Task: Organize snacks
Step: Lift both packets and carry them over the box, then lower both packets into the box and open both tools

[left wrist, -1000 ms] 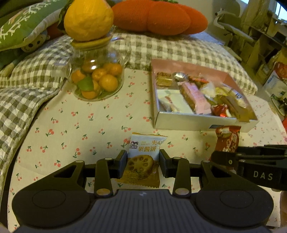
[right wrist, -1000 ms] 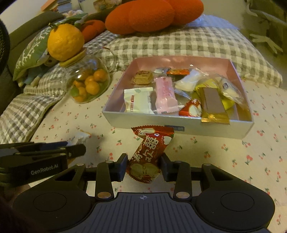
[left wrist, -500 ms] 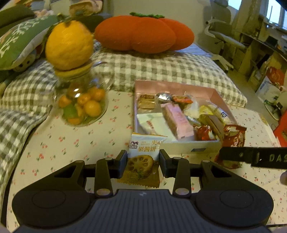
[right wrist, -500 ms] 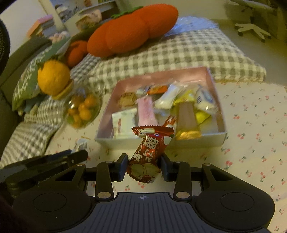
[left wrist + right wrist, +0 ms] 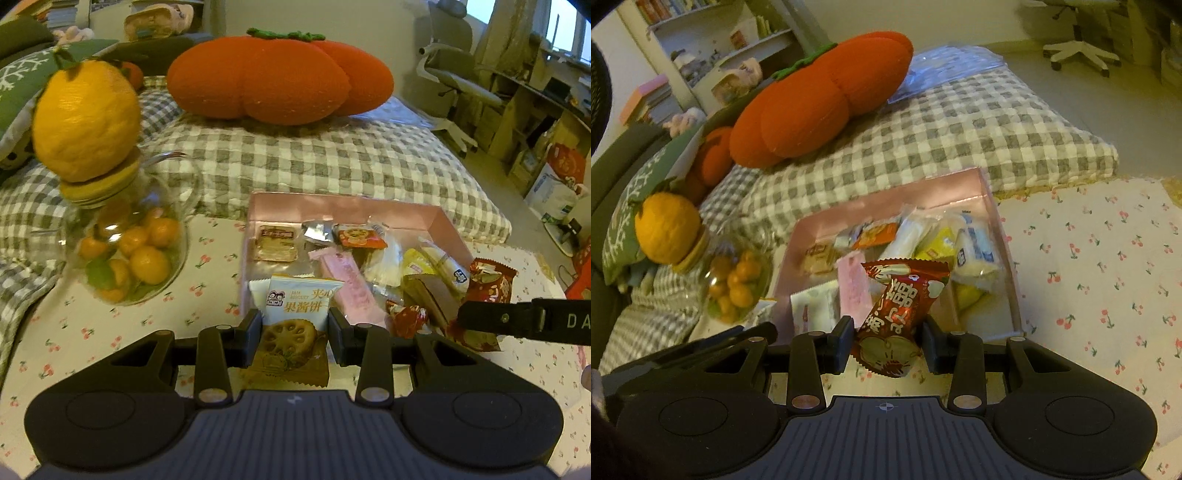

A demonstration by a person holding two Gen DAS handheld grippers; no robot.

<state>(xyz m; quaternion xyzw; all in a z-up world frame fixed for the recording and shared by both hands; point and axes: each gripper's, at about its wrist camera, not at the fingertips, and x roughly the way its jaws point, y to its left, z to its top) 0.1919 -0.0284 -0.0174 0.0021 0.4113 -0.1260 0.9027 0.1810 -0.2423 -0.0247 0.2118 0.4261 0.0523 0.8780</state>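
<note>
Two packets in carriage, one per gripper; step in hand, by judgement: delivery to the box, release not yet made.

1. Bench [image 5: 110,325], cherry-print cloth, lower half of both views. Carries the box and a fruit jar [image 5: 125,254] at left of frame.
2. Box [image 5: 343,205], pink-walled, open, centre of frame in both views. Already part-filled with wrapped snacks; free floor shows mainly at its near left corner.
3. Left gripper [image 5: 294,334], bottom centre of the left view. Jaws narrowly parted, clamped on the sides of the biscuit packet [image 5: 295,314], which stands upright between them, its top overlapping the box's near wall in the picture.
4. Right gripper [image 5: 886,338], bottom centre of the right view; also seen as a dark bar at right edge of the left view. Jaws narrowly parted, closed on the lower end of the red packet [image 5: 899,317], which leans up and right, in front of the box contents.

Next move, by judgement: bring each packet over the near wall, above a bare patch, then part the jaws. Whether either packet is yet past the rim cannot be told.
</note>
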